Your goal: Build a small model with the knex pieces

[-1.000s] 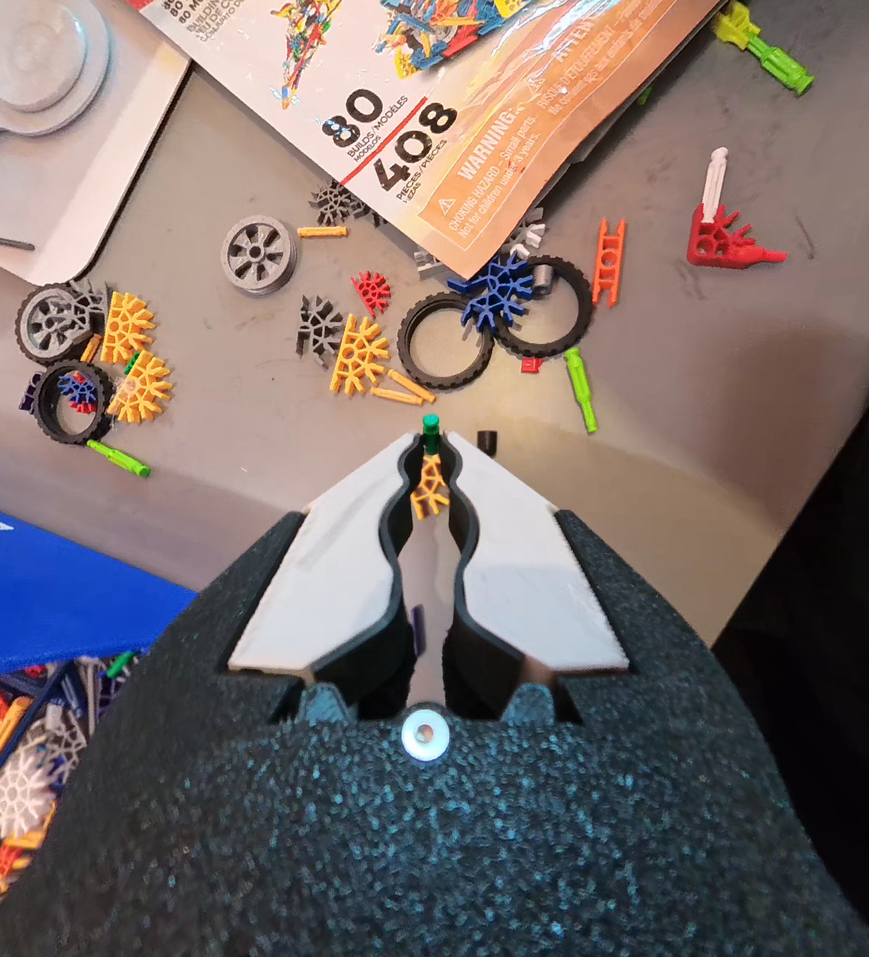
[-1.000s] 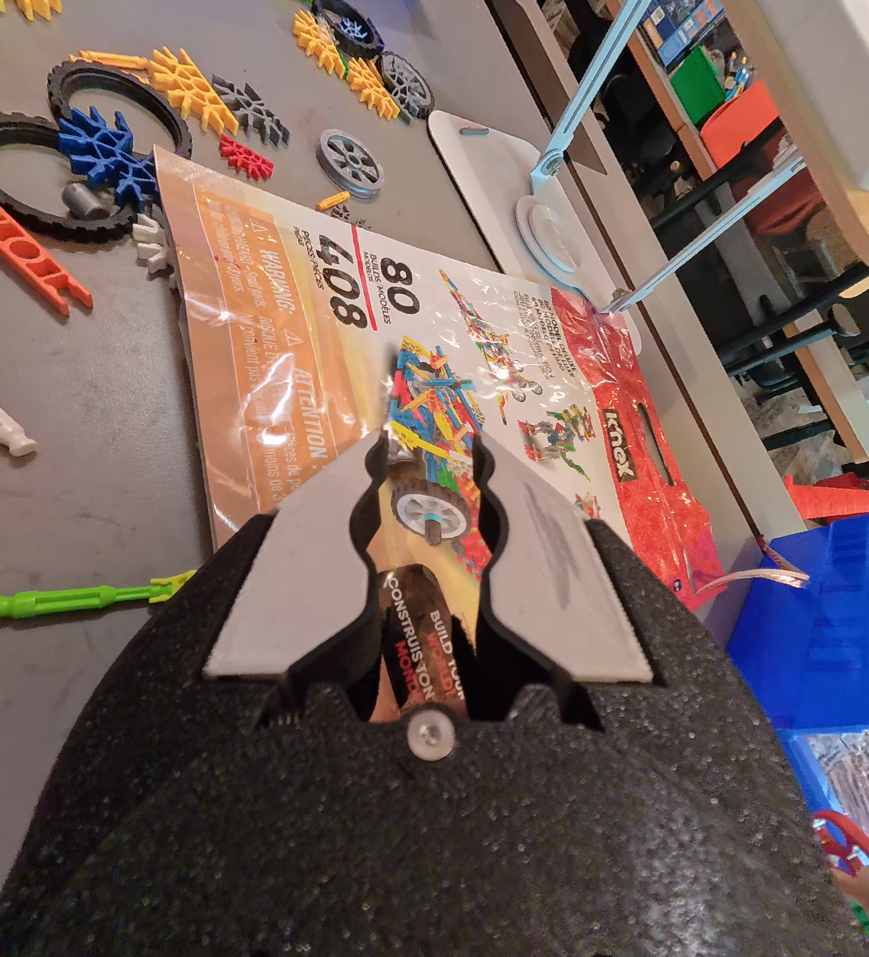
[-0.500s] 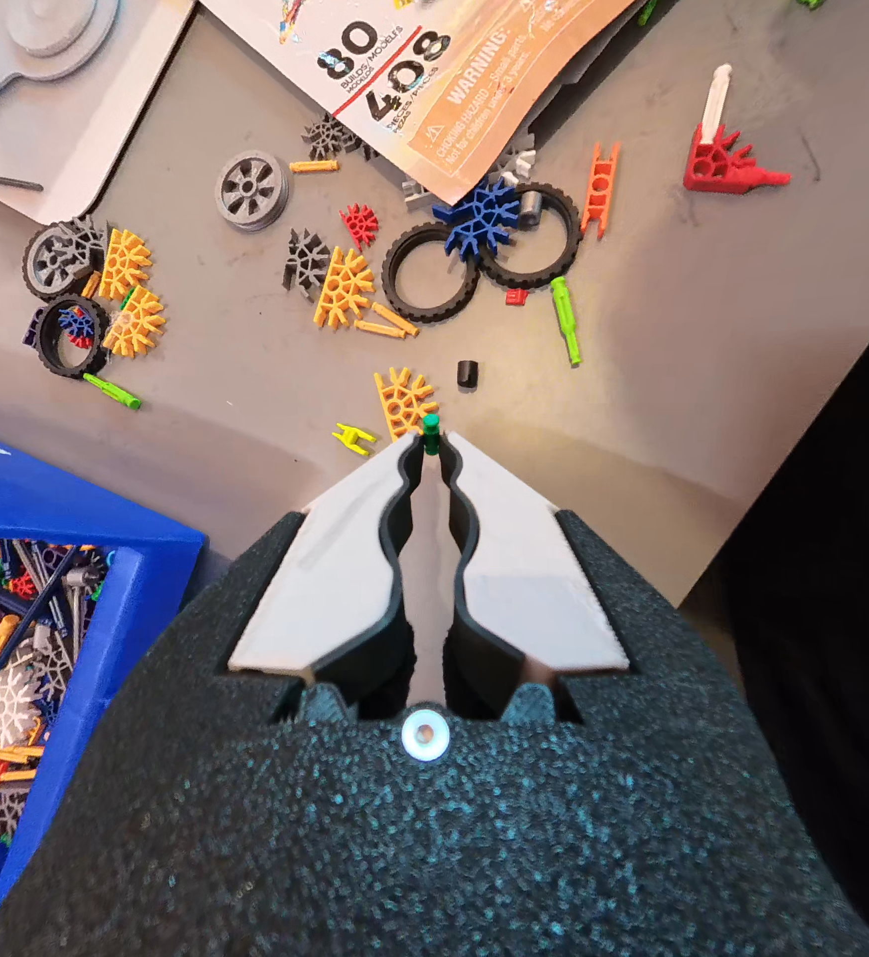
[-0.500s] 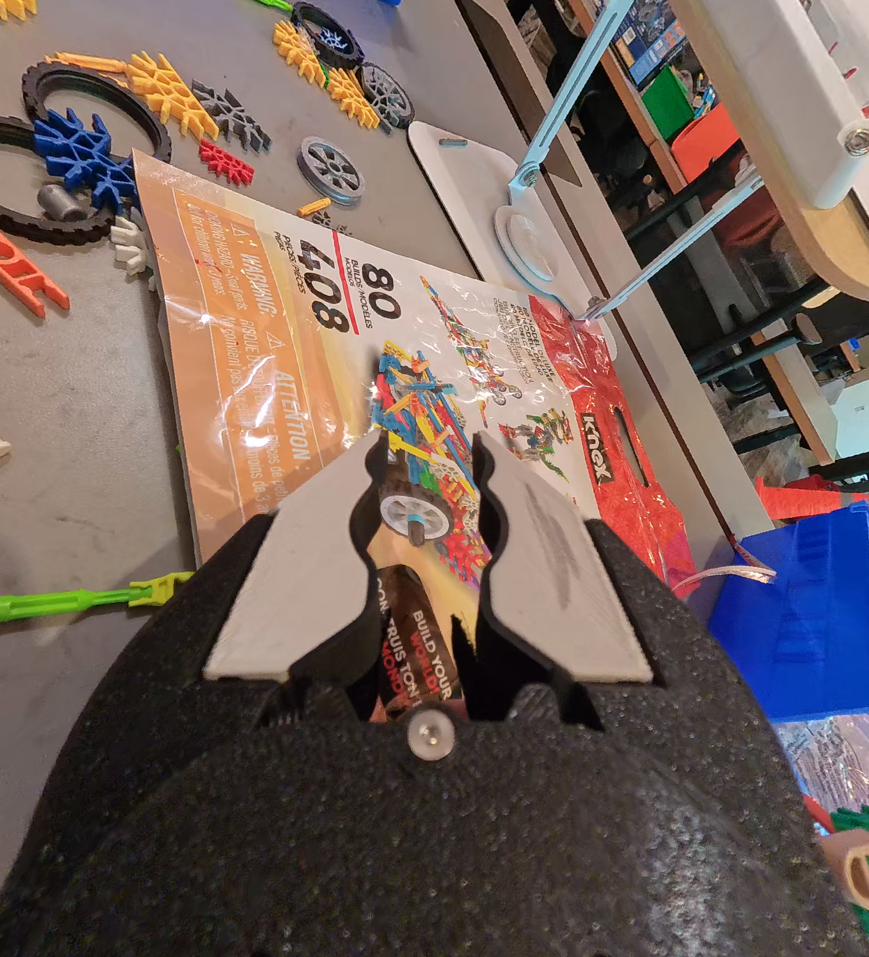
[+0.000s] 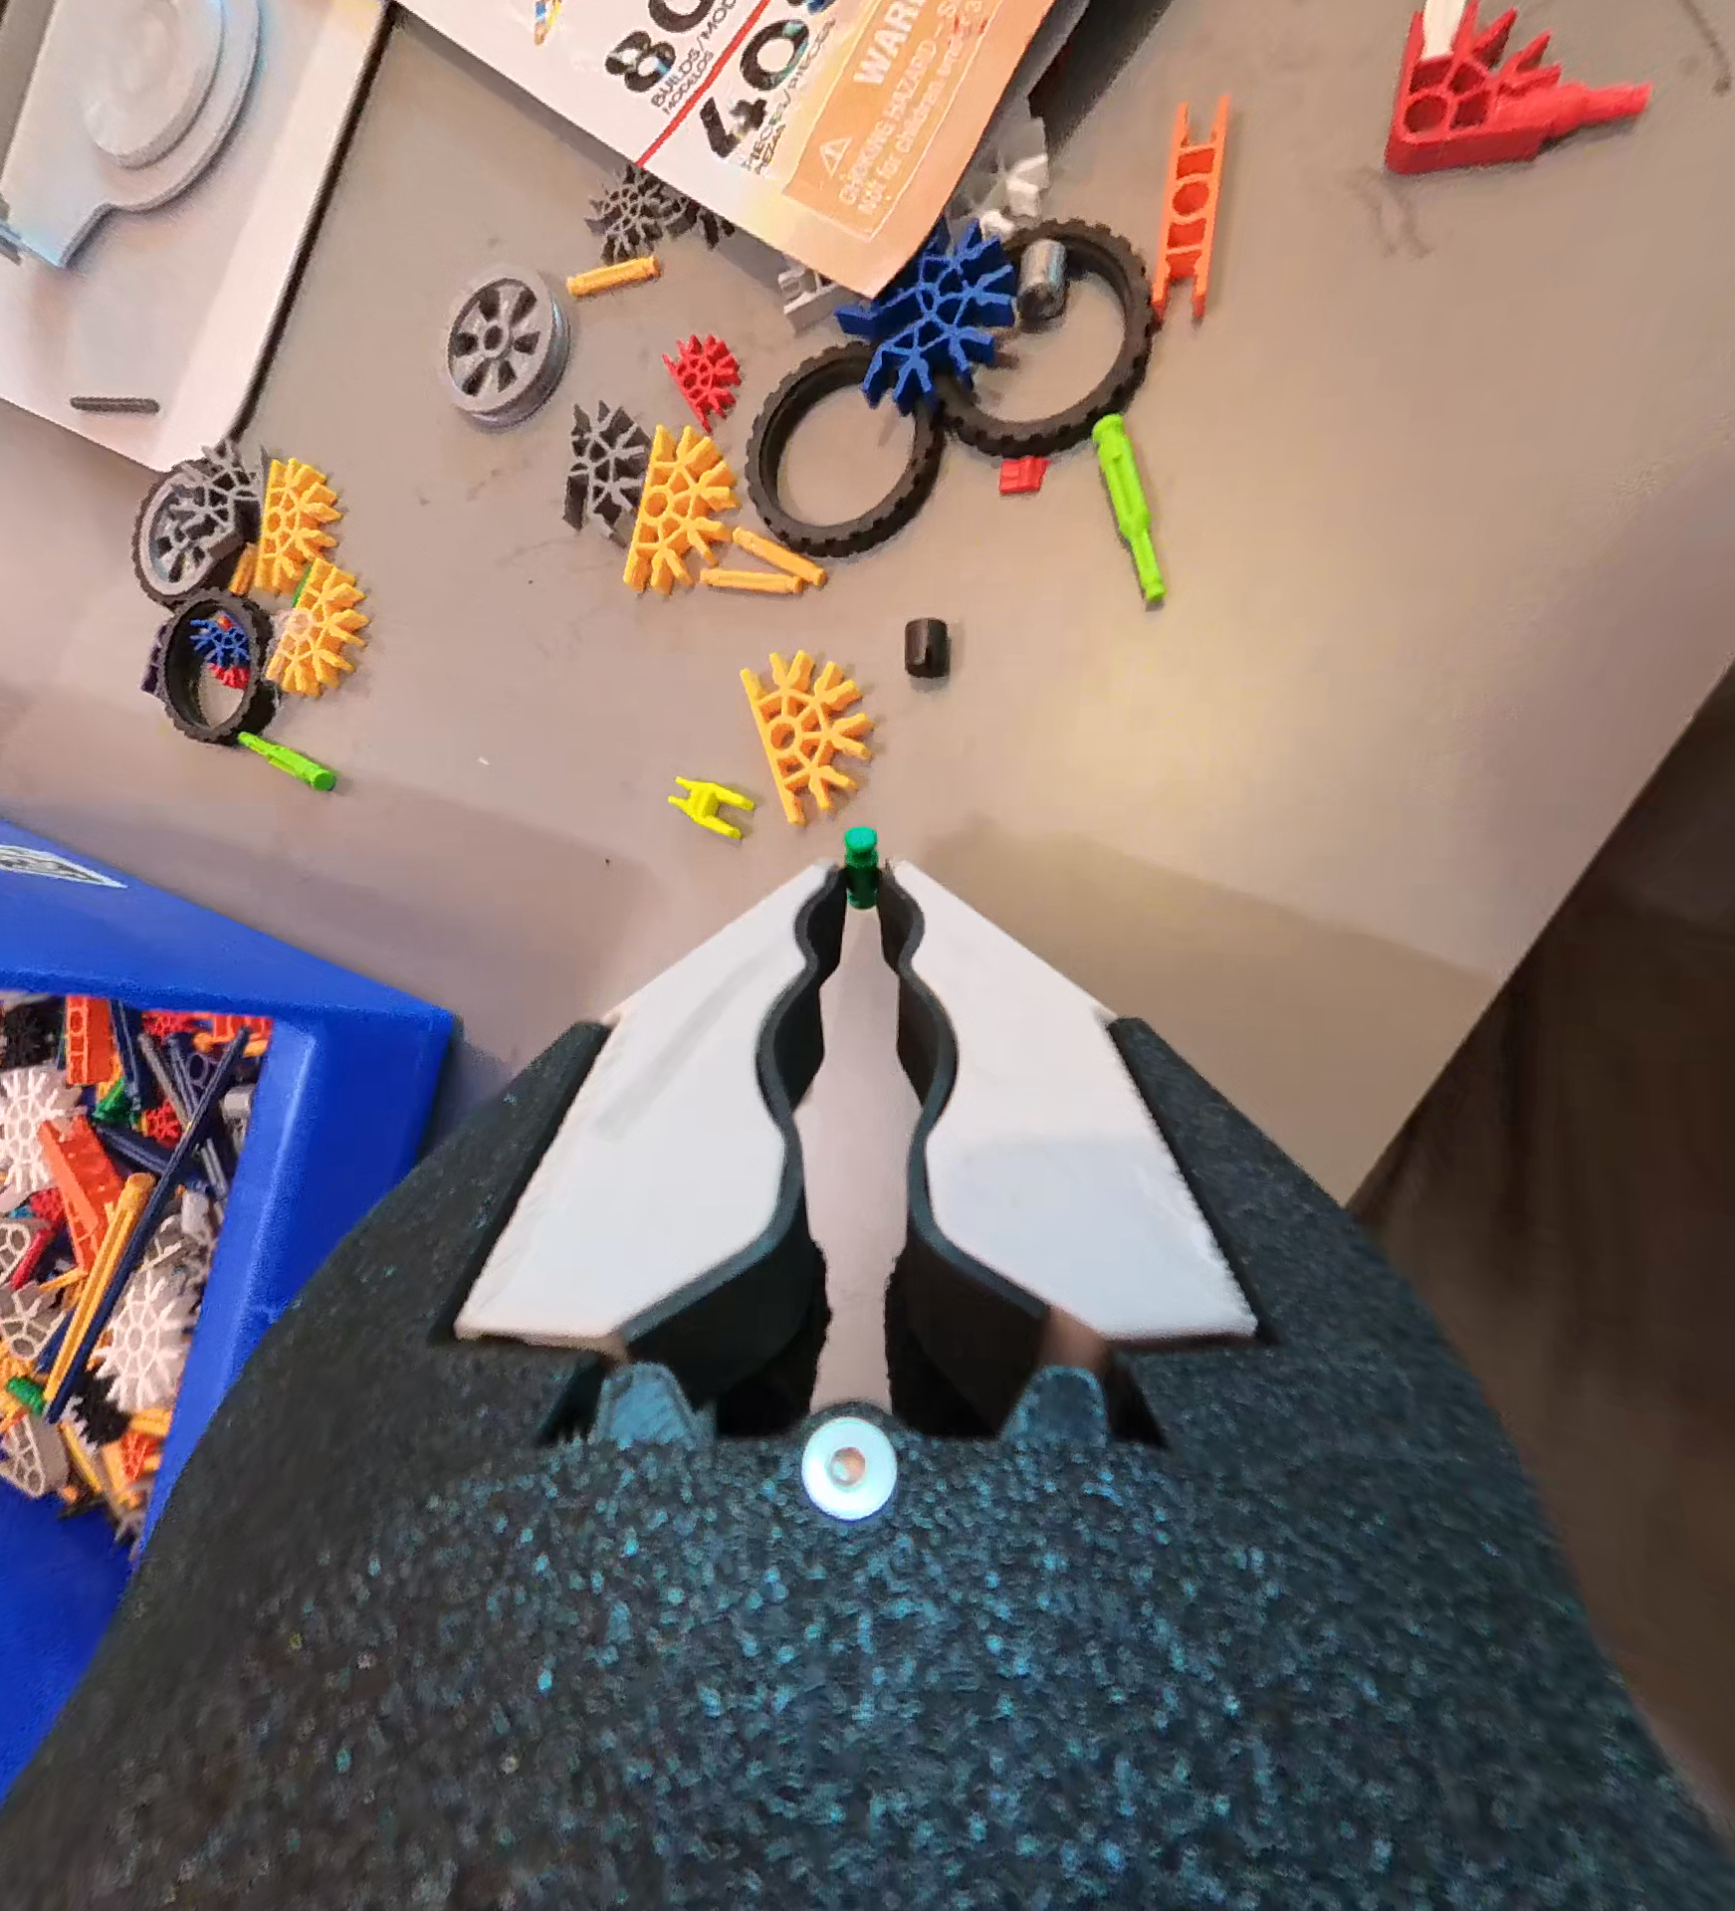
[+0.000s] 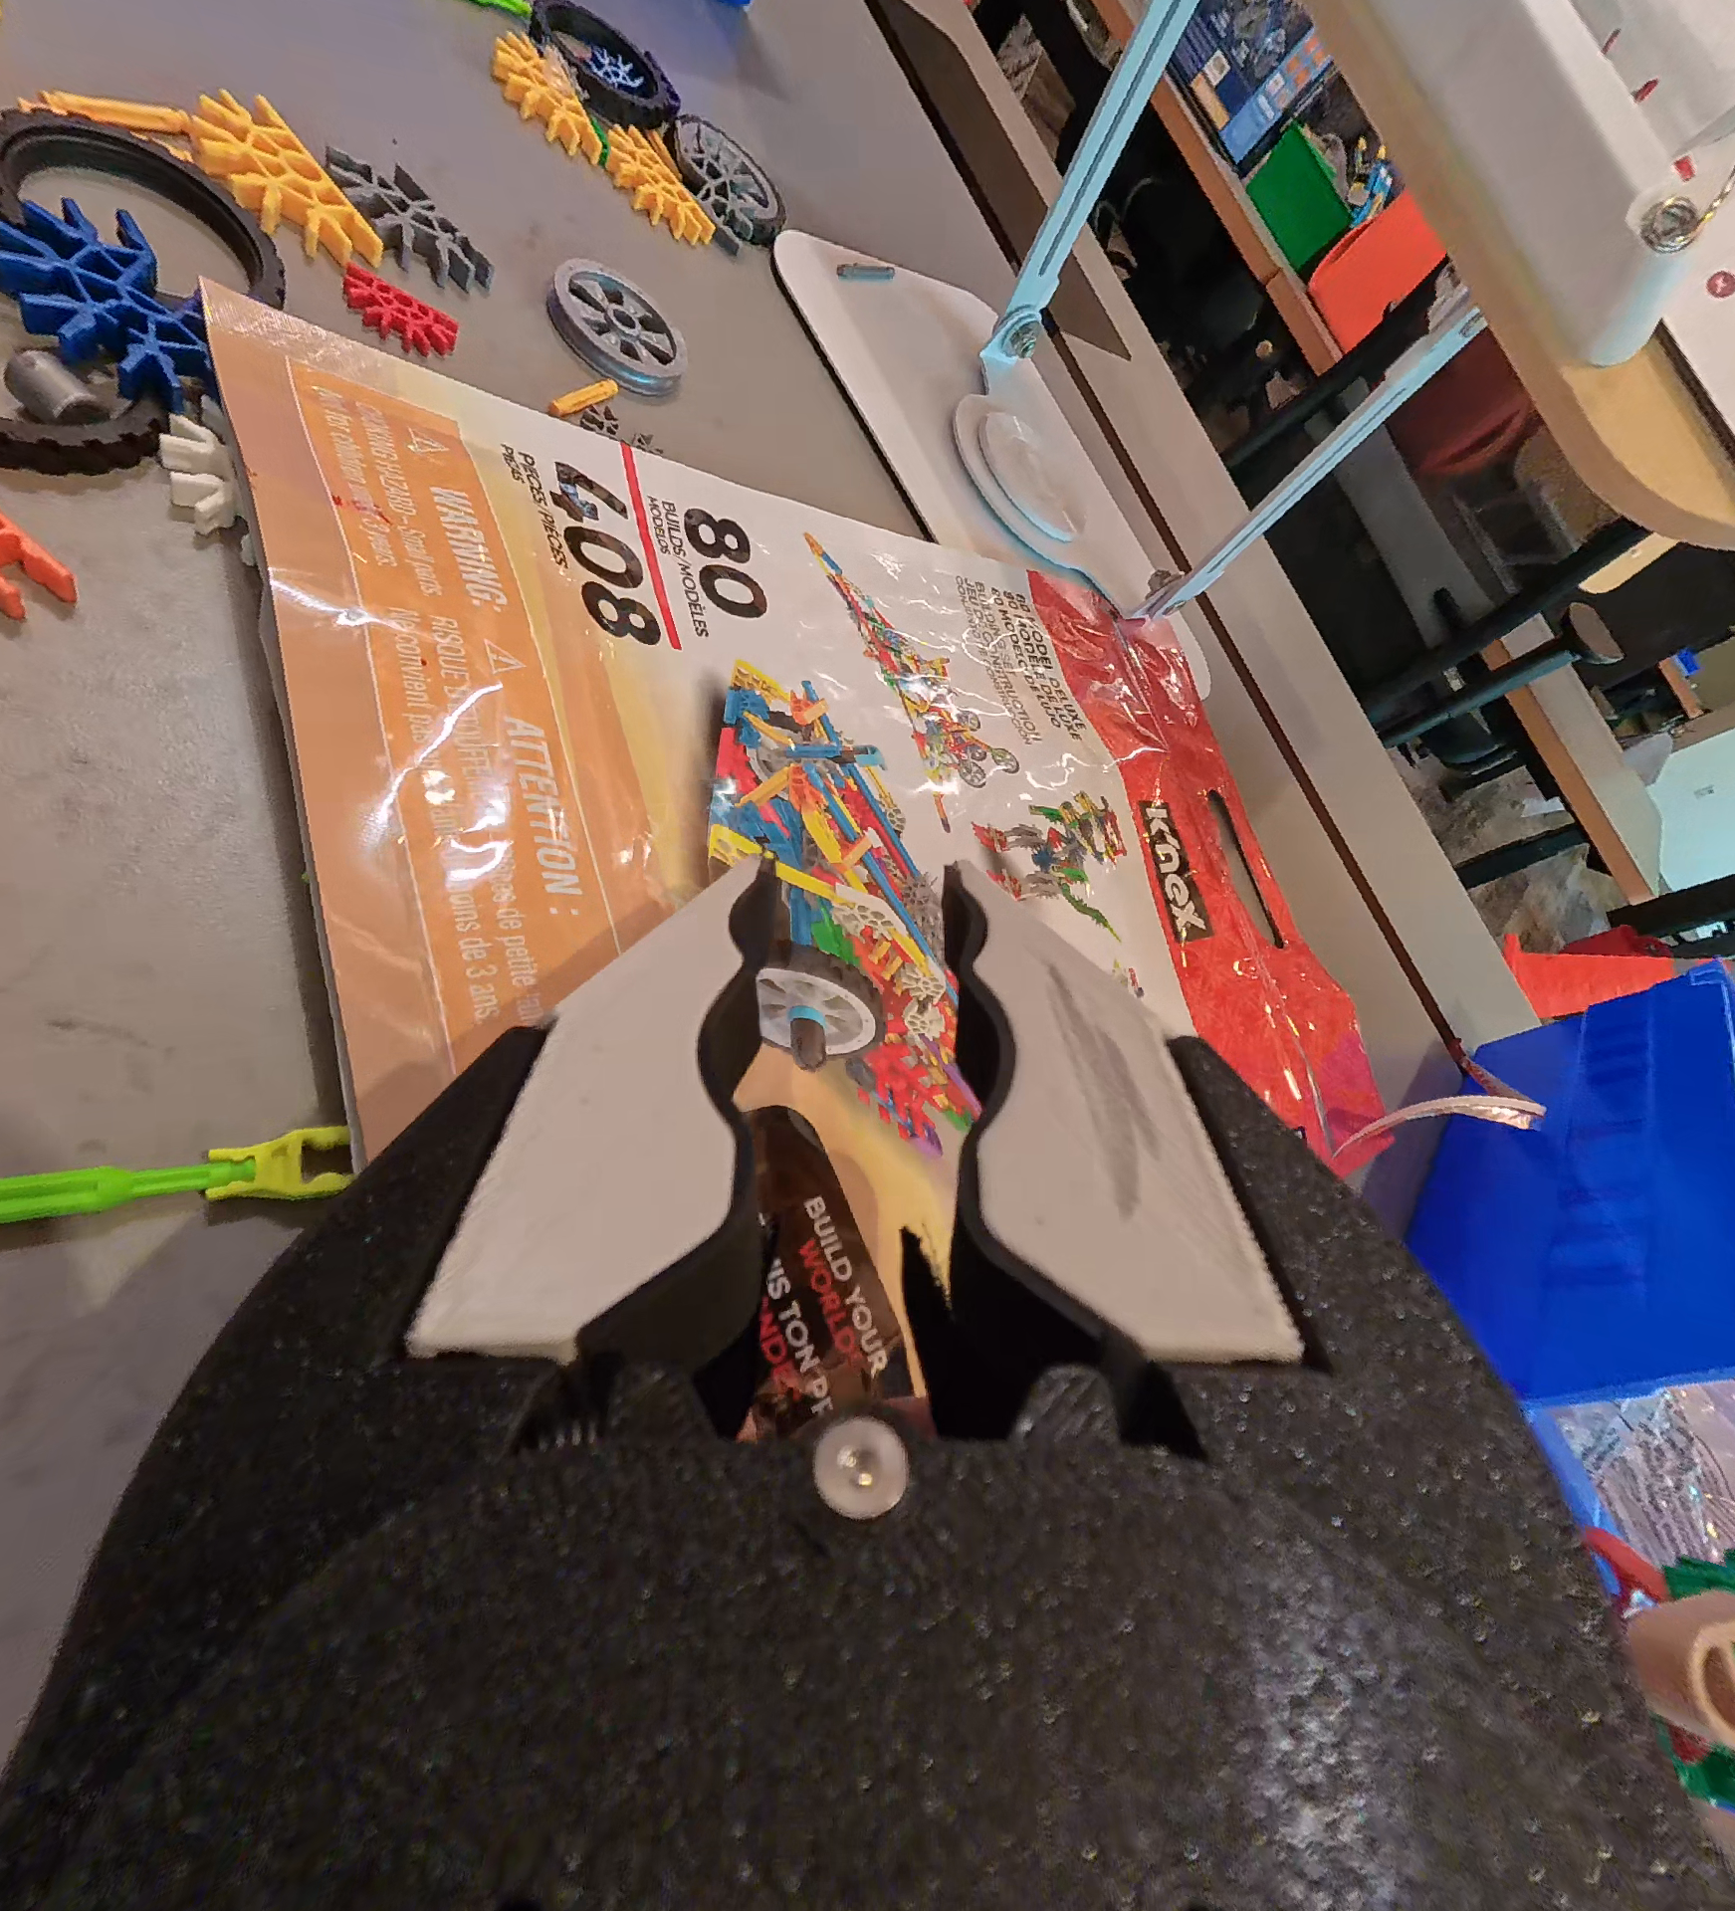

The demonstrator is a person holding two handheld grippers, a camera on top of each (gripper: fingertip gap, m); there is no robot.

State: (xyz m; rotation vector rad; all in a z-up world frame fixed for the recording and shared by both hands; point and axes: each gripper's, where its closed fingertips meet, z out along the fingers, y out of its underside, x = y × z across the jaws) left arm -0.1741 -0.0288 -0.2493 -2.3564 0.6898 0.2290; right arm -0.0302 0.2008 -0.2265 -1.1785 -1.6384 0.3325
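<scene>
Left gripper (image 5: 860, 895) pinches a light, stiff, slippery green rod (image 5: 859, 867) at its tip; right gripper (image 6: 853, 889) gapes empty above a glossy bag (image 6: 491, 662).

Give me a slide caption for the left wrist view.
Left claw pinching a small green rod above scattered building pieces on a grey table.

I am seeing large numerals, boxed notices and a logo printed on the glossy toy bag (image 6: 553, 724) at twelve o'clock. At nine o'clock, the blue bin (image 5: 346, 1117) is carrying a sticker (image 5: 15, 858), too blurred to read.
</scene>
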